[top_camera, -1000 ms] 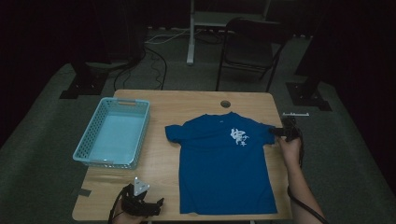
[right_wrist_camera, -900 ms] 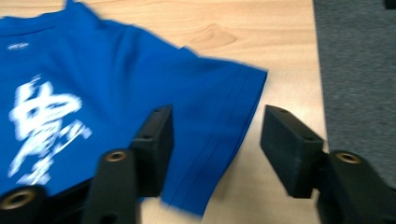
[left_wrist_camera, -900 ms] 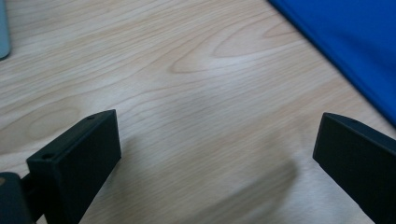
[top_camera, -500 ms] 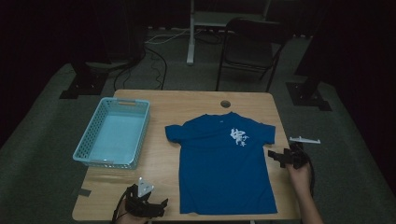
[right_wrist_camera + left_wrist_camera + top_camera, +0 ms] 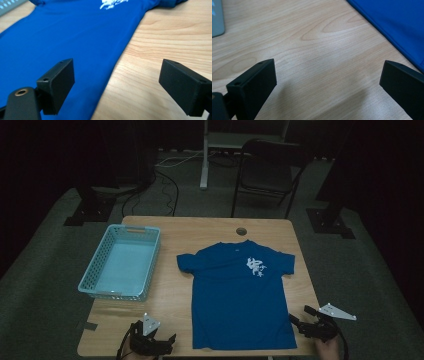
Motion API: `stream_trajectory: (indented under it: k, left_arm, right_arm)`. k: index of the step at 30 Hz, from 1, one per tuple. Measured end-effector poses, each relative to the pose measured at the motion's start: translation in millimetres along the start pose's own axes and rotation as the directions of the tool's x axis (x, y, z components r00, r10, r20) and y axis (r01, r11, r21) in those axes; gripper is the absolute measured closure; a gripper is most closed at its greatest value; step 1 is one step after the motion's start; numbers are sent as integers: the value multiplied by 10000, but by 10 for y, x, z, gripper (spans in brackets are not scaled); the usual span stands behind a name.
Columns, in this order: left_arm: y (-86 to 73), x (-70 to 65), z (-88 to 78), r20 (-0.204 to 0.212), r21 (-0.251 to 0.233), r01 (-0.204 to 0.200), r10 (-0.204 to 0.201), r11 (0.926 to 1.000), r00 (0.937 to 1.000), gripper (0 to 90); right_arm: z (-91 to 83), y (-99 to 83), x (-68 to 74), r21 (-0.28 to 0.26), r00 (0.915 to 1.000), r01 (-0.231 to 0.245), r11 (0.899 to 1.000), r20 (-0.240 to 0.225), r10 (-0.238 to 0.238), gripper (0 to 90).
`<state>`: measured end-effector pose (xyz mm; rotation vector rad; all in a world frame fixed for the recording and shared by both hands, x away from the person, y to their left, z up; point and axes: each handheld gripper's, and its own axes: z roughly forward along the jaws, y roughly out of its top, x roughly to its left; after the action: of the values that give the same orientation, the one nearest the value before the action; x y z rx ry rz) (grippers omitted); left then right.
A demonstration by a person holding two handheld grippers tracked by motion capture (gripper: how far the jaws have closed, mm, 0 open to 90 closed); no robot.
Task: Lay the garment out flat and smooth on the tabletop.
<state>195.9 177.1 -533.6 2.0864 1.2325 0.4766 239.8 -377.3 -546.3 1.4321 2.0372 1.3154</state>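
The blue T-shirt [image 5: 240, 300] lies spread flat, front up, on the right half of the wooden table [image 5: 175, 295]. Its long axis runs from the near edge to the far edge: the collar points away from the person and the hem lies along the near edge, with the white print [image 5: 256, 266] on the chest. The light blue basket [image 5: 122, 262] stands on the table's left half, apart from the shirt.

The right gripper [image 5: 306, 319] is at the shirt's near right corner, just beside the hem; its jaws have just been opening and stand wide, one over the cloth [image 5: 75, 37], one over bare wood, gripping nothing. The left gripper [image 5: 162, 342] sits near the table's near edge, left of the shirt, jaws wide apart above bare wood, empty.
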Motion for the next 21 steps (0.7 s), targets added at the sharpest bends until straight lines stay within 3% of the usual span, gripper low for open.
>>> stream_trajectory:
  k: [3,5,9,11,12,14,18,21]
  left_arm:
    - [-29,3,-45,-392,-296,-86,75,9995,9992,12]
    - [-44,13,-60,-480,-466,-69,46,9989,9988,12]
    - [-134,65,-88,-1124,-763,20,-106,9971,9936,11]
    - [-152,73,-82,-1164,-789,86,-178,9968,9930,12]
    - [-166,83,-58,-1242,-452,199,-253,9988,9919,11]
    - [-168,79,-46,-1269,-398,85,-135,9992,9918,12]
    - [-154,63,-51,-1322,-697,155,-246,9975,9909,12]
    - [-156,70,-48,-1294,-570,165,-238,9982,9913,12]
  right_arm:
    - [-80,-54,-35,-399,9999,-160,9991,35,162,126]
    - [-95,-61,-46,-441,9996,-262,9987,47,264,127]
    - [-127,-93,-67,-422,9986,-513,9978,142,519,126]
    - [-125,-100,-65,-396,9986,-477,9981,198,485,126]
    - [-103,-124,-65,-129,9986,-465,9988,261,468,126]
    - [-104,-125,-62,-135,9986,-433,9990,287,437,127]
    - [-134,-145,-61,-501,9988,-416,9979,221,428,126]
    - [-141,-150,-71,-564,9983,-550,9969,177,561,126]
